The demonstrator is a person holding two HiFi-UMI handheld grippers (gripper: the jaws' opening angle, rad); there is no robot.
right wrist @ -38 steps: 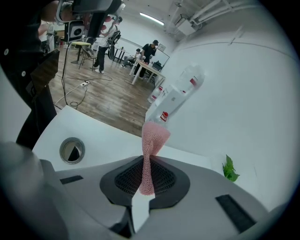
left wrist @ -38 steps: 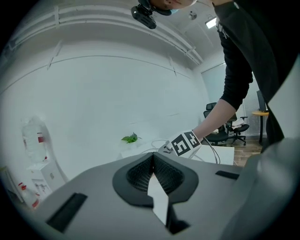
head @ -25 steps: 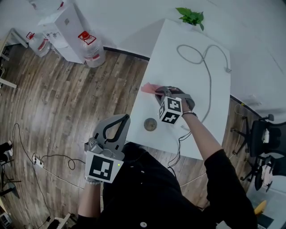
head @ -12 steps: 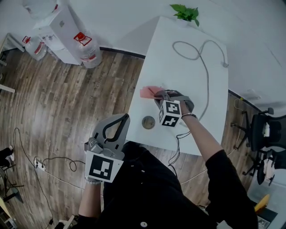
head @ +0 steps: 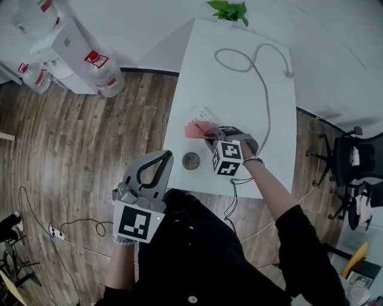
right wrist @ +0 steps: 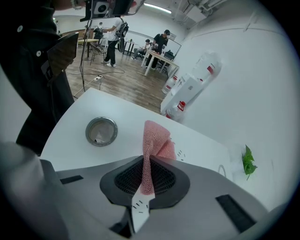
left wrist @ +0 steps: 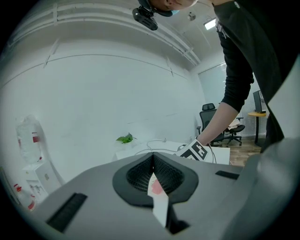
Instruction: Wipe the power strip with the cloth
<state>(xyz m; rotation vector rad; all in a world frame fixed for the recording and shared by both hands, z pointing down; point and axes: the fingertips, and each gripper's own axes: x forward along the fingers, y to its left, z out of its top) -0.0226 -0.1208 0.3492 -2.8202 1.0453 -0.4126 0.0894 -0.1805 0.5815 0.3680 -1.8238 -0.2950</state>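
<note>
Pinching cloth in my right gripper | lengthwise toward left edge of table, over power strip | left gripper closed, empty

Cloth — pink, knitted mesh; power strip and table white; floor brown wood-grain; plant — green.

No legible text anywhere in your views. The only signs are the black-and-white square code markers on the cubes of your left gripper and right gripper: patterns, no characters. The water jug by the wall carries a red label, print too small to read. The white box beside it has a small grey mark, unreadable.
</note>
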